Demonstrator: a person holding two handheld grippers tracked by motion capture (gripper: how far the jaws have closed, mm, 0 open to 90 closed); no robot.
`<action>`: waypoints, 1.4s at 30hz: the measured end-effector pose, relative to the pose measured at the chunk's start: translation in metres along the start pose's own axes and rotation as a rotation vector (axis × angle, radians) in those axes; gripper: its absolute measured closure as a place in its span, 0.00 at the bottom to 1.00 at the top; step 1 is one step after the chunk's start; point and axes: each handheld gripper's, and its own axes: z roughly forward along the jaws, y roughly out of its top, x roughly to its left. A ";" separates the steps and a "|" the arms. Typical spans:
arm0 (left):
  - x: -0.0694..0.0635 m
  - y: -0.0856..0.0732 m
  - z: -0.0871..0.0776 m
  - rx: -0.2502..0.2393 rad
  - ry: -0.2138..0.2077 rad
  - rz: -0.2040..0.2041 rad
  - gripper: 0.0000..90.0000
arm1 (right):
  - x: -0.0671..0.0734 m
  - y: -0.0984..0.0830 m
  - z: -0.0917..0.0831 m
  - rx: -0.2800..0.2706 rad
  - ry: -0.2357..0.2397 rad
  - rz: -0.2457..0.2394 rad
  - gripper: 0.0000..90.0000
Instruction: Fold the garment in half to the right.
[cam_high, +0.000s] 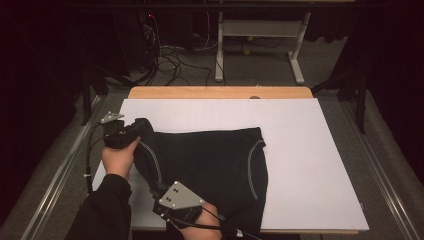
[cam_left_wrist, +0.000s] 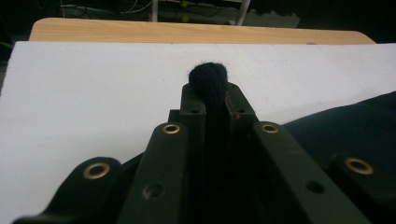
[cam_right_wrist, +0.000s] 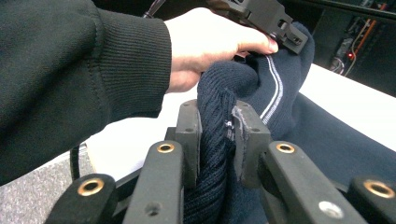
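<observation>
Left claw: clenched on the dark knit sweater's edge.
Right claw: clenched on the ribbed hem.
Advice: carry both corners level across the white board, fabric taut.

Left tool and right tool clamped closed.

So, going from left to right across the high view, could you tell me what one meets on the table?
Left gripper → dark garment → bare white board.
</observation>
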 end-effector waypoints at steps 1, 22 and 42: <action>-0.005 0.001 0.002 0.001 0.002 0.005 0.86 | -0.001 -0.001 -0.002 0.000 -0.006 -0.001 0.84; -0.077 0.016 0.043 0.019 0.002 0.065 0.86 | -0.037 -0.033 -0.047 -0.023 -0.087 0.057 0.84; -0.141 0.026 0.072 0.026 -0.029 0.136 0.86 | -0.065 -0.056 -0.091 -0.020 -0.164 0.080 0.84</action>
